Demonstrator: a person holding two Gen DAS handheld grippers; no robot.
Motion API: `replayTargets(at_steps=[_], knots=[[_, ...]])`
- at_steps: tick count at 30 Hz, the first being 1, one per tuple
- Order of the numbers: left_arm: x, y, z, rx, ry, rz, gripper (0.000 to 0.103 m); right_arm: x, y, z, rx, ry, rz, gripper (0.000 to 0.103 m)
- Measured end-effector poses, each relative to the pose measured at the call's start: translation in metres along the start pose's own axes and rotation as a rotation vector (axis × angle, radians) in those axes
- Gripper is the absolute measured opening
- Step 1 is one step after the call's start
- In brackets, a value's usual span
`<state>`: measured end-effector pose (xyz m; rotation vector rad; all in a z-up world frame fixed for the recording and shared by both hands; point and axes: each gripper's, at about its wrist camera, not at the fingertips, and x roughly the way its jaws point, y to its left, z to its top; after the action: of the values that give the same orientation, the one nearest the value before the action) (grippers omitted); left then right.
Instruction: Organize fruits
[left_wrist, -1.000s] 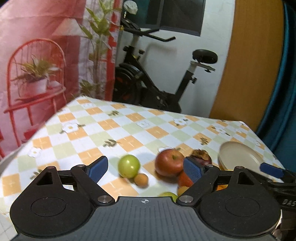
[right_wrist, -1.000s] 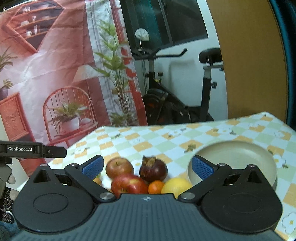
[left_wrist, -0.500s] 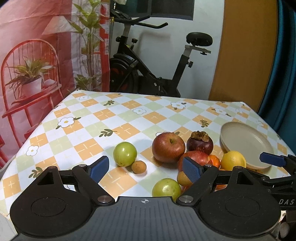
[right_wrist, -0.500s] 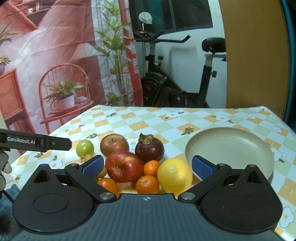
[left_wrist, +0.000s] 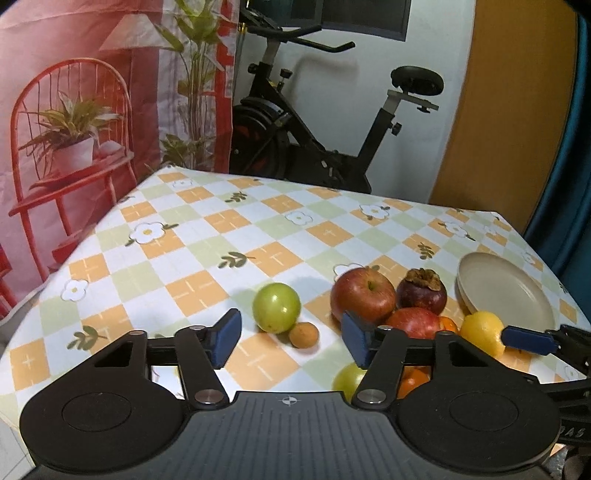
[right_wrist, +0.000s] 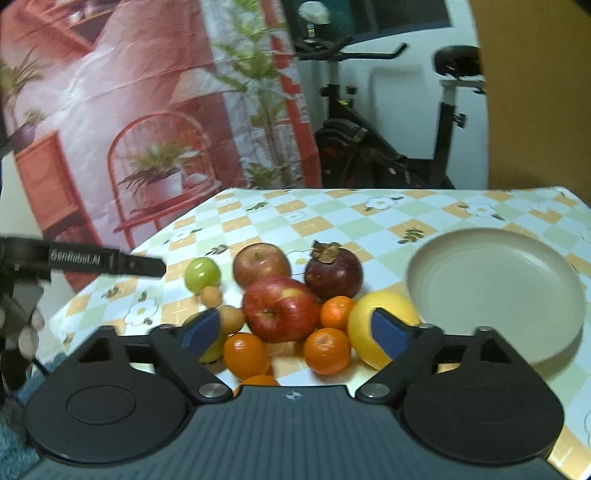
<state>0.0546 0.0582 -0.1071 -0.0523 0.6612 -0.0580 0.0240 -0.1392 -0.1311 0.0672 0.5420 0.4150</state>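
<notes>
A pile of fruit lies on the checked tablecloth (left_wrist: 236, 229): two red apples (right_wrist: 280, 314) (left_wrist: 362, 295), a dark mangosteen (right_wrist: 332, 273), a yellow lemon (right_wrist: 380, 332), several small oranges (right_wrist: 327, 350), a green fruit (left_wrist: 276, 307) and a small tan fruit (left_wrist: 303, 334). A beige plate (right_wrist: 495, 291) sits right of the pile, with nothing on it. My left gripper (left_wrist: 291, 341) is open and empty, just short of the green fruit. My right gripper (right_wrist: 295, 332) is open and empty, low over the near side of the pile.
The table's left edge (left_wrist: 74, 258) and far edge are close. An exercise bike (left_wrist: 314, 122) and a red printed backdrop (left_wrist: 74, 110) stand behind the table. The left gripper's arm (right_wrist: 92, 258) reaches in from the left in the right wrist view.
Both grippers have risen and tilted down toward the table, so the whole fruit pile shows. Both stay open. No fruit has moved.
</notes>
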Motion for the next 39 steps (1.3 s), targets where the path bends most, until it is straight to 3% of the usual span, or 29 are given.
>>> replayTargets(at_steps=[3,5,7,13,31,39], knots=[[0.003,0.003,0.000,-0.014,0.004,-0.011,0.052,0.006,0.019,0.004,-0.157,0.009,0.018,0.054],[0.004,0.003,-0.002,-0.019,0.008,-0.024,0.052,0.013,0.032,0.005,-0.257,0.019,0.047,0.051],[0.006,0.003,-0.004,-0.019,0.008,-0.032,0.052,0.022,0.044,0.004,-0.339,0.043,0.073,0.041],[0.009,0.008,-0.012,-0.044,0.024,-0.064,0.052,0.049,0.059,-0.001,-0.479,0.096,0.101,0.025],[0.022,0.016,-0.018,-0.111,0.068,-0.111,0.052,0.078,0.070,0.000,-0.666,0.177,0.078,0.025],[0.023,0.016,-0.018,-0.110,0.072,-0.109,0.052,0.071,0.064,-0.001,-0.595,0.142,0.077,0.024]])
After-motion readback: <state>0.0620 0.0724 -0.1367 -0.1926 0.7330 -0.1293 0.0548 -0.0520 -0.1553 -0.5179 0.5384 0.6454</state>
